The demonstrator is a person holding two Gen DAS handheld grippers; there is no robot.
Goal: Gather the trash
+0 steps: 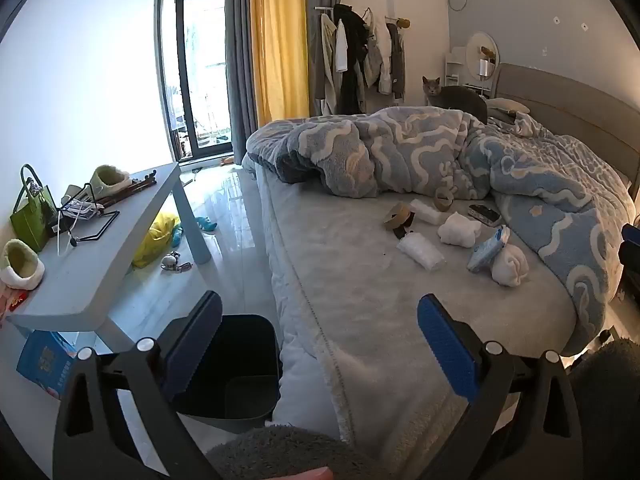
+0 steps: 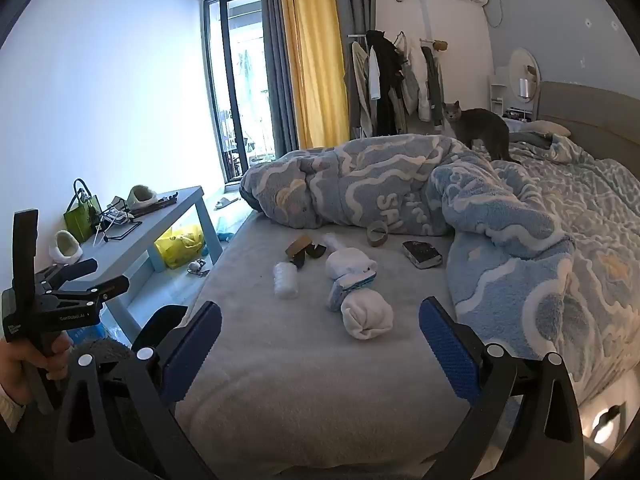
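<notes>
Trash lies on the grey bed sheet [image 2: 304, 360]: two white wads [image 2: 366, 314] [image 2: 348, 266], a blue tissue pack [image 2: 352, 286] between them, a white bubble-wrap roll [image 2: 286, 280], cardboard tape rings [image 2: 378, 234] [image 2: 298, 246] and a black item [image 2: 422, 254]. The same pile shows in the left wrist view [image 1: 460, 232]. A black bin [image 1: 236, 368] stands on the floor beside the bed, under my left gripper [image 1: 320, 344], which is open and empty. My right gripper [image 2: 320, 344] is open and empty, short of the nearest wad. The left gripper also shows in the right wrist view [image 2: 76, 284].
A rumpled blue-and-white blanket [image 2: 500, 240] covers the bed's far and right side. A grey cat [image 2: 480, 128] stands on it. A grey side table [image 1: 108, 240] with a green bag, slippers and cables stands left of the bed. A yellow bag [image 1: 156, 238] lies under it.
</notes>
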